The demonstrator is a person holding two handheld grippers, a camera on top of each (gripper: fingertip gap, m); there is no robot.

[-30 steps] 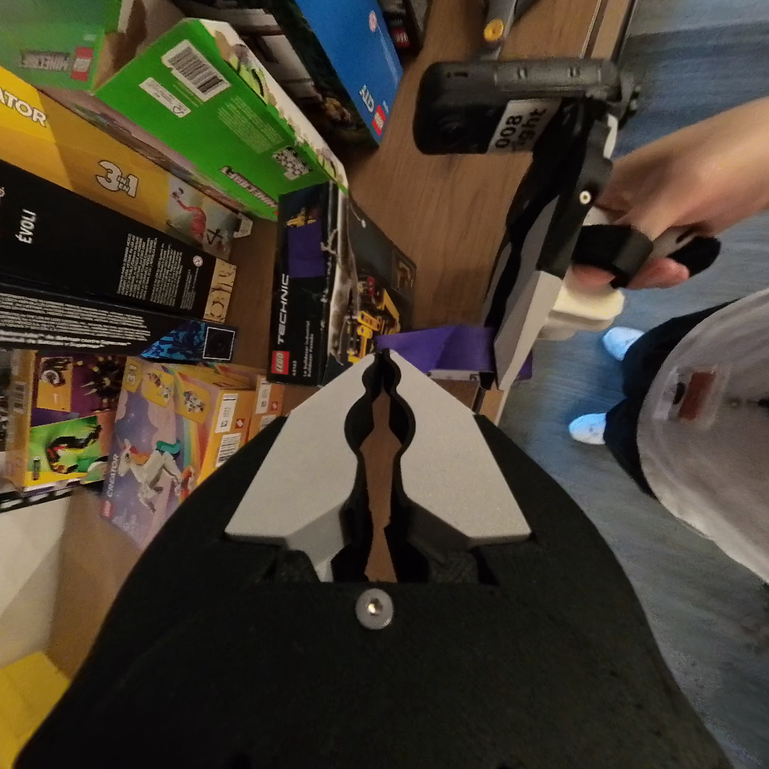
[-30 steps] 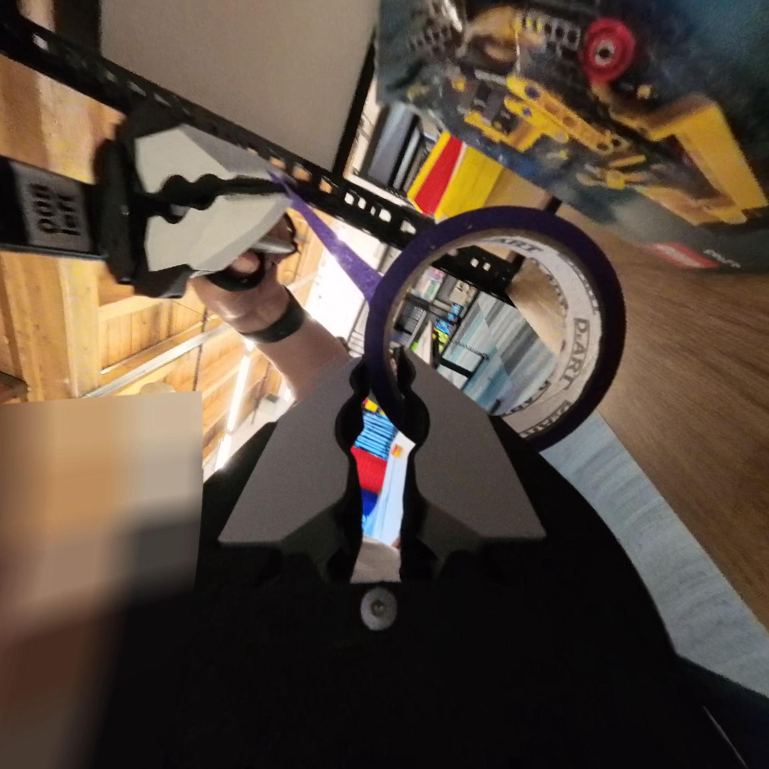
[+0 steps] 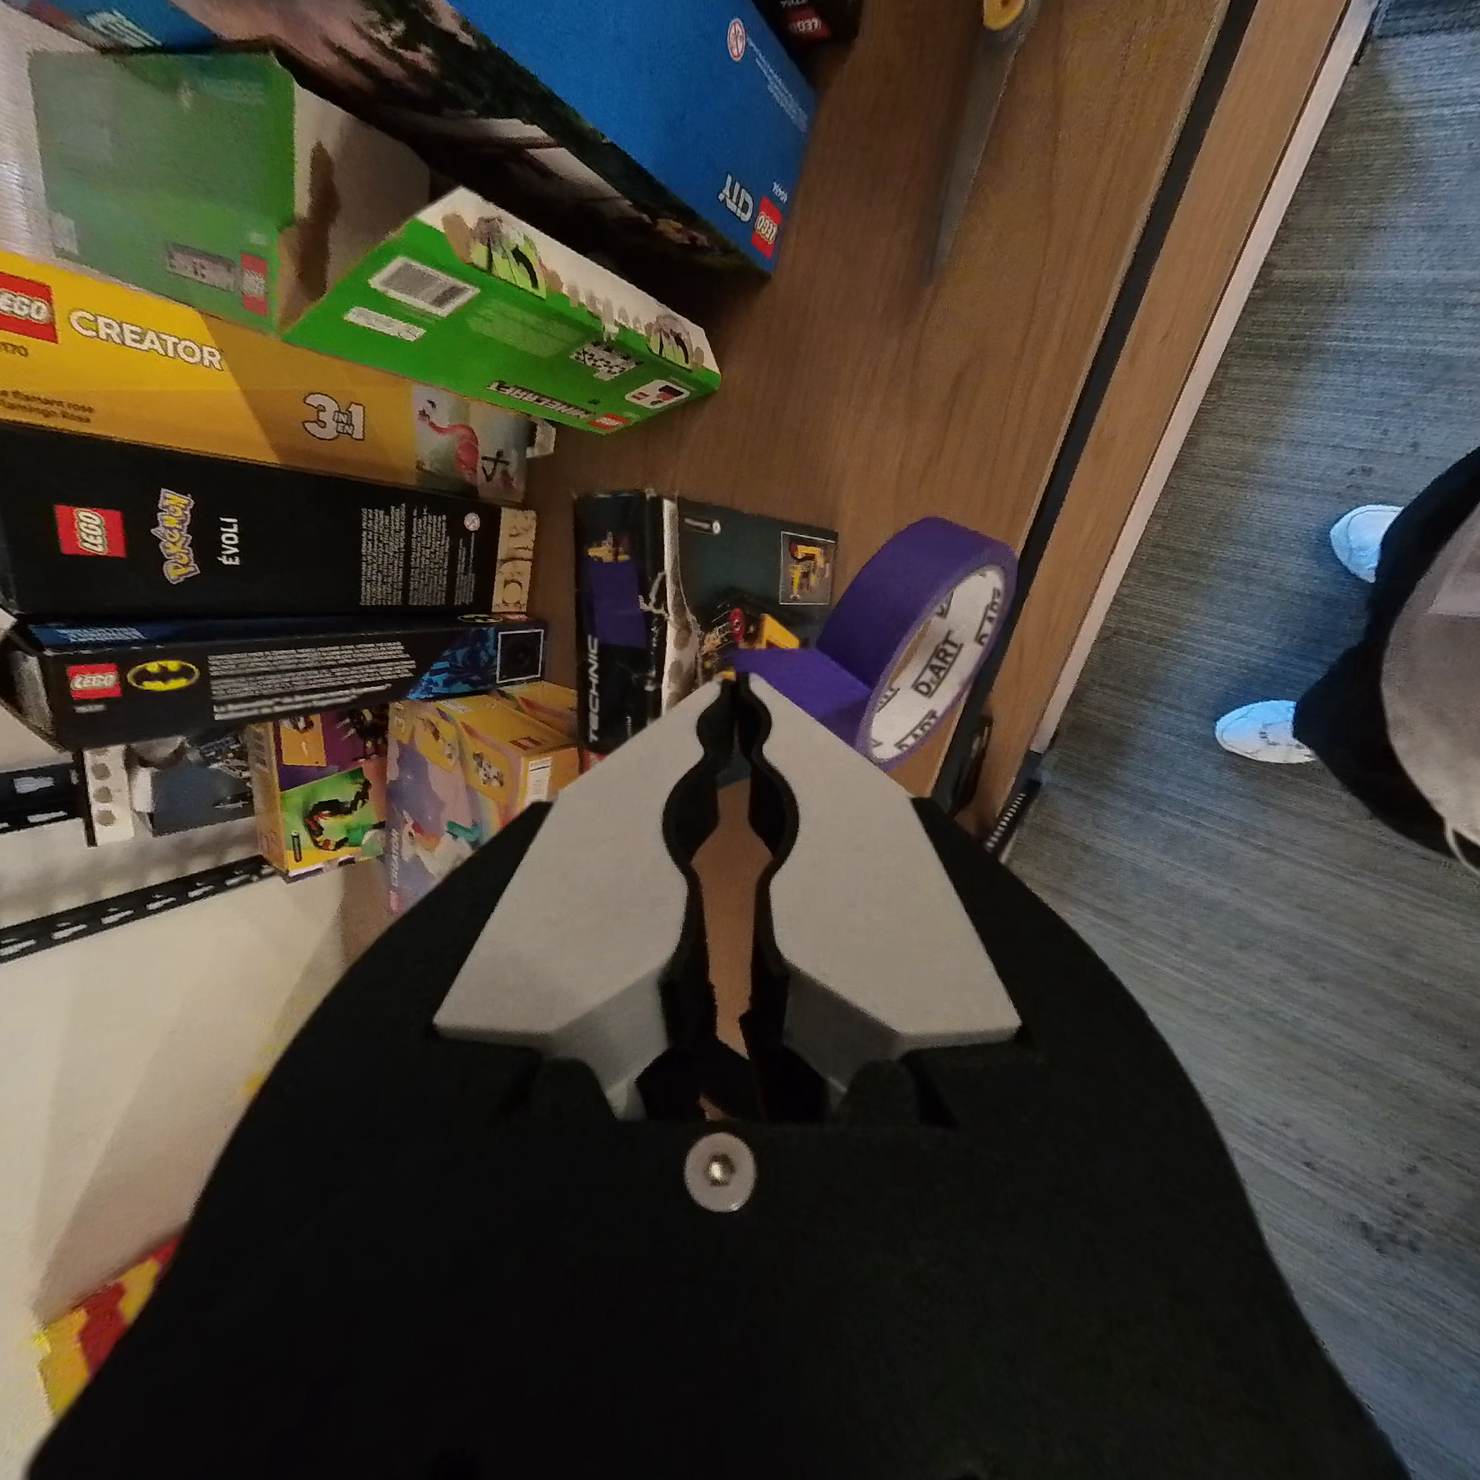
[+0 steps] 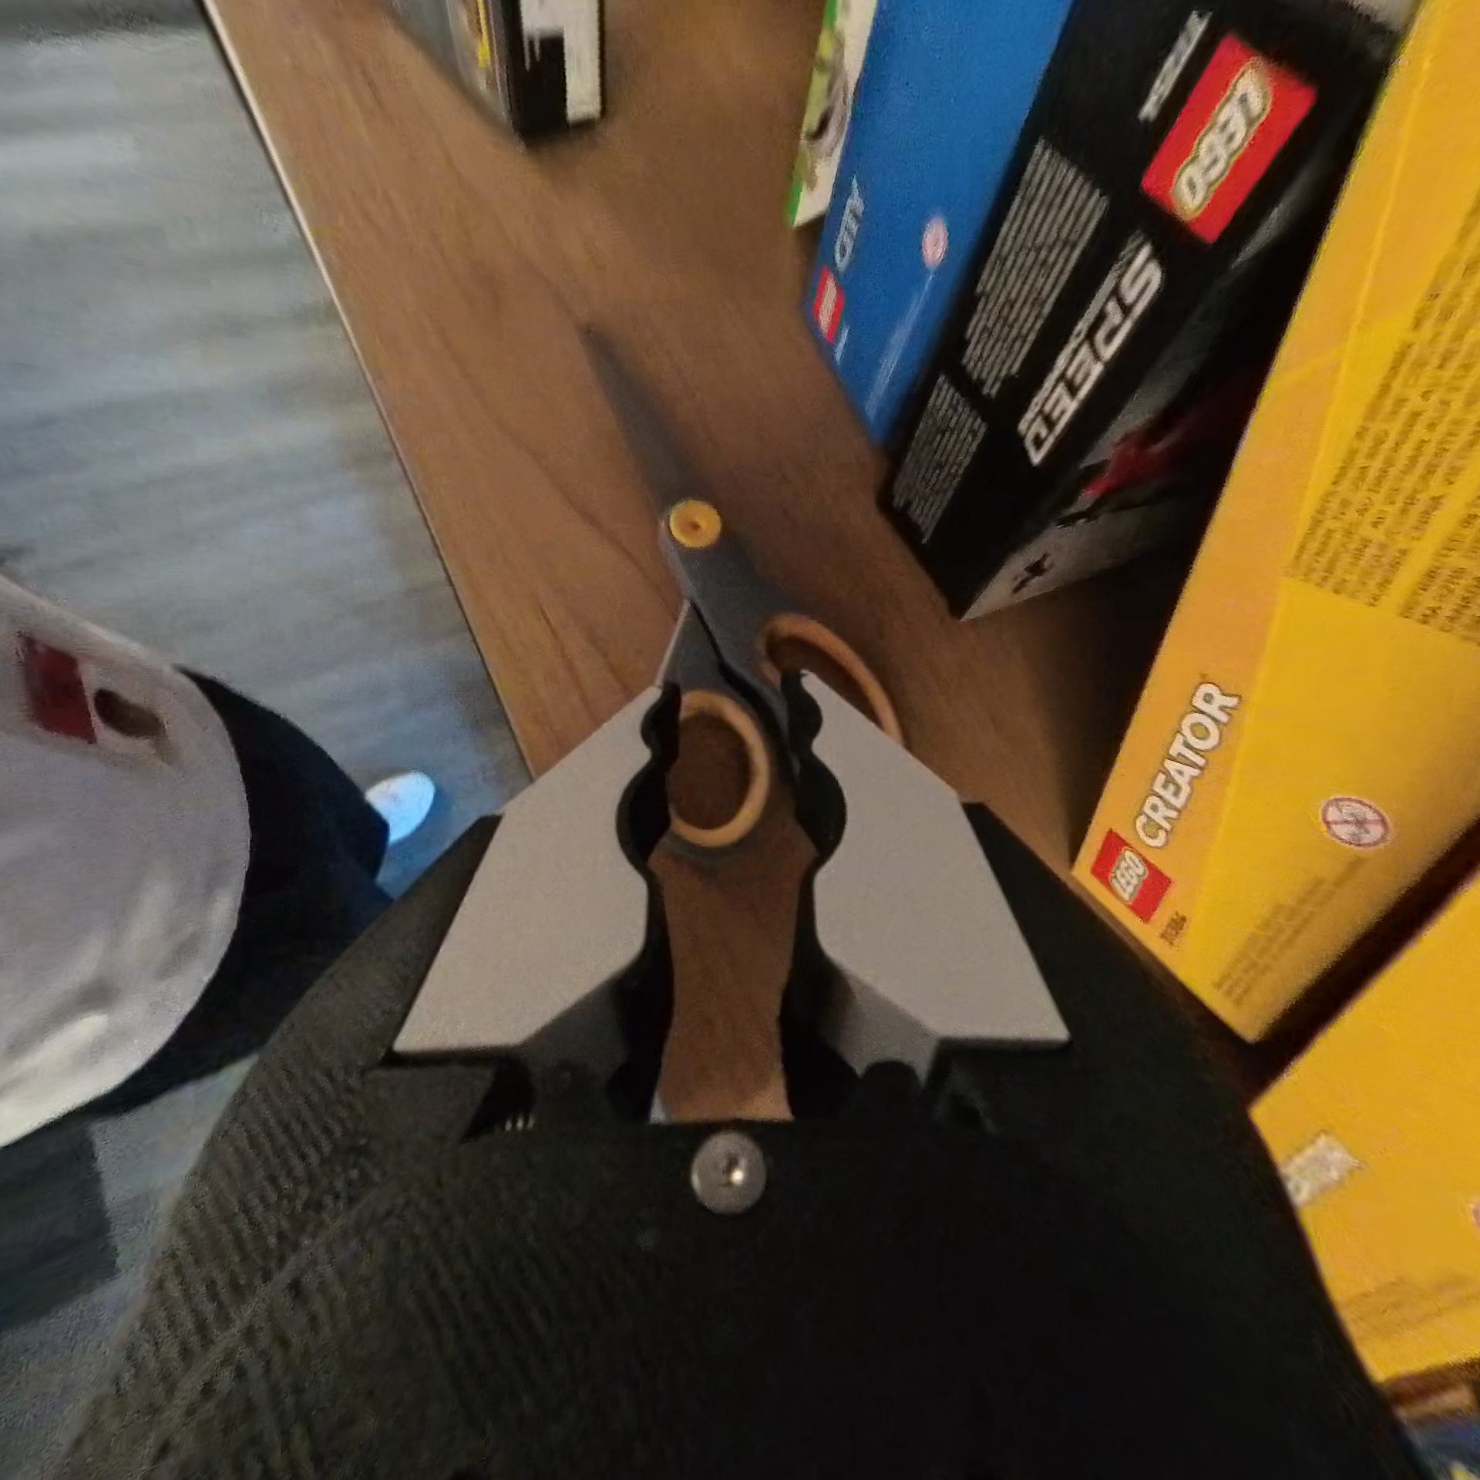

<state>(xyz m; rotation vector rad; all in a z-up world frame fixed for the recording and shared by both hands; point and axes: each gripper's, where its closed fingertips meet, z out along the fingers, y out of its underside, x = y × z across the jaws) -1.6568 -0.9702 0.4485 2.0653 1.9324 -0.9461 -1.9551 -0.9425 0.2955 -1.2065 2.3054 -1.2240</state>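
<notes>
Your left hand-held gripper point(image 3: 733, 689) pinched the purple tape's loose end point(image 3: 801, 681), its light roll point(image 3: 921, 641) near the counter point(image 3: 881, 360) edge. Your right hand-held gripper point(image 4: 729, 697) straddled the stiff scissors' handle loop point(image 4: 721, 777), jaws parted.

My left gripper point(image 3: 735, 690) points at the tape roll point(image 3: 921, 641), at one o'clock; boxes point(image 3: 280, 528) from nine to twelve. Scissors point(image 4: 705, 633) lie at twelve of my right gripper point(image 4: 730, 697).
</notes>
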